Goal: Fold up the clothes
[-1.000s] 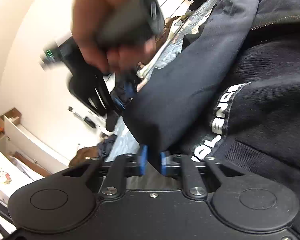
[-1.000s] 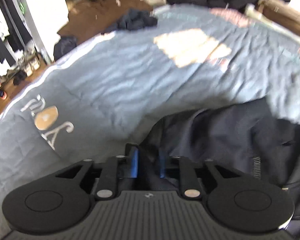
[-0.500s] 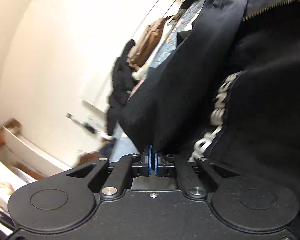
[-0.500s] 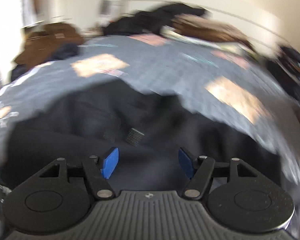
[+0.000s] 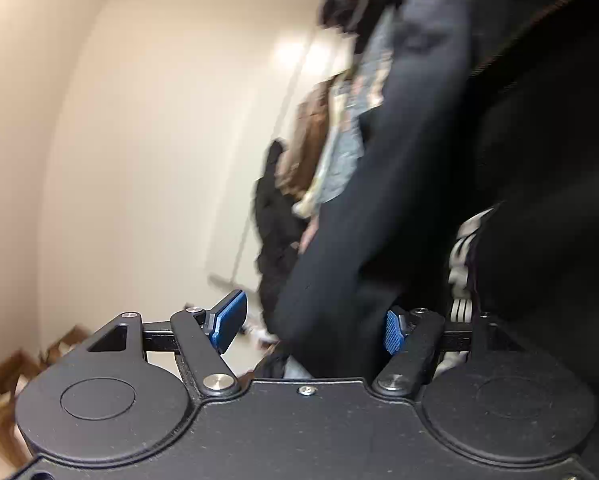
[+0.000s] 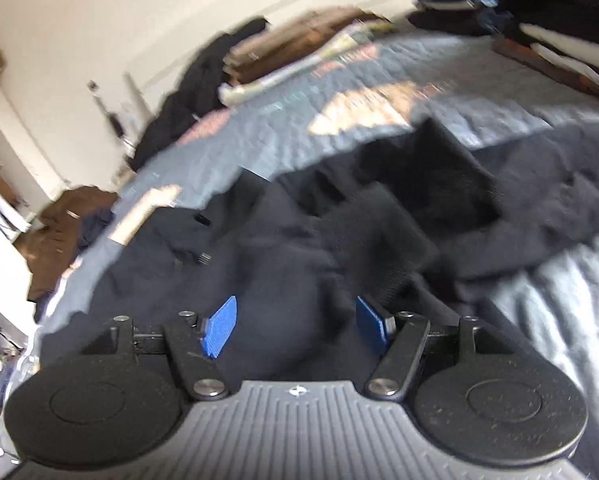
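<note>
Two handheld grippers are in play over a bed, and both stand with their blue-padded fingers spread wide, holding nothing. From the left wrist camera, the left gripper [image 5: 313, 322] is tilted on its side, so the cream wall [image 5: 147, 152] fills the left of its view and the bed runs up the frame. A black sleeve [image 5: 379, 208] of the black zip-up hoodie [image 5: 547, 152] hangs down between the parted fingers, its end reaching into the gap close to the right-hand pad; whether the cloth touches that pad cannot be told. White lettering [image 5: 461, 264] shows on the hoodie's front, partly hidden by a fold, and a brassy zipper [image 5: 539, 20] runs across the upper right. From the right wrist camera, the right gripper [image 6: 297, 328] hovers just above the same hoodie [image 6: 339, 232], which lies crumpled and spread on the blue-grey quilt [image 6: 379, 80] of the bed, with a ribbed cuff or hem [image 6: 395, 276] lying just ahead of the right-hand finger. Behind it, brown and black garments [image 6: 259, 52] are heaped along the far edge of the bed near the wall, and a stack of folded dark clothes [image 6: 539, 12] sits at the upper right. Both views are blurred by motion.
</note>
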`<action>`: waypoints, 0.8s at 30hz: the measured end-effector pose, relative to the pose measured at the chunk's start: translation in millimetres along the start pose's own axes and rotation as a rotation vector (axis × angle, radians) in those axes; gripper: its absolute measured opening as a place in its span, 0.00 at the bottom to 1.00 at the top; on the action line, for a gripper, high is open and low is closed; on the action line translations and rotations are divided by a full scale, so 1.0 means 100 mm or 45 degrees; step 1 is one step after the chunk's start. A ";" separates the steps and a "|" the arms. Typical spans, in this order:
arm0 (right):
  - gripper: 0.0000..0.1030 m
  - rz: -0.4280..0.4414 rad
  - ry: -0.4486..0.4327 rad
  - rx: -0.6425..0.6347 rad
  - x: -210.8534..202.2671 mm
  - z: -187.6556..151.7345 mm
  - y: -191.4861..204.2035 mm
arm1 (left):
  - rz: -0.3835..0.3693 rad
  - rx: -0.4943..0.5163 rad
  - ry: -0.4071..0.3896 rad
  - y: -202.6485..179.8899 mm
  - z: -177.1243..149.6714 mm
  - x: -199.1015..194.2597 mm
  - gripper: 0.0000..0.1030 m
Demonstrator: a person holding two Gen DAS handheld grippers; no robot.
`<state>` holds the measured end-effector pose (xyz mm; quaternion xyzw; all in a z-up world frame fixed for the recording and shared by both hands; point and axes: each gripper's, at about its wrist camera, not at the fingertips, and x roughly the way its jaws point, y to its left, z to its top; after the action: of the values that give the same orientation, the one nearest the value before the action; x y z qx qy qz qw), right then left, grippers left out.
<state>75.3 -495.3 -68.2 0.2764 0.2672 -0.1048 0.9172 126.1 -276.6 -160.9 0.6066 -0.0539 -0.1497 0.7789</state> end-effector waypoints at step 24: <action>0.67 0.020 0.111 -0.131 0.57 0.05 -0.12 | -1.055 -1.421 0.128 1.76 -0.71 0.93 0.54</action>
<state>120.6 -510.0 -101.2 0.2355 0.3098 -0.0715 0.9184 262.6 -199.4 -19.0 0.0924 0.3032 -0.4116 0.8545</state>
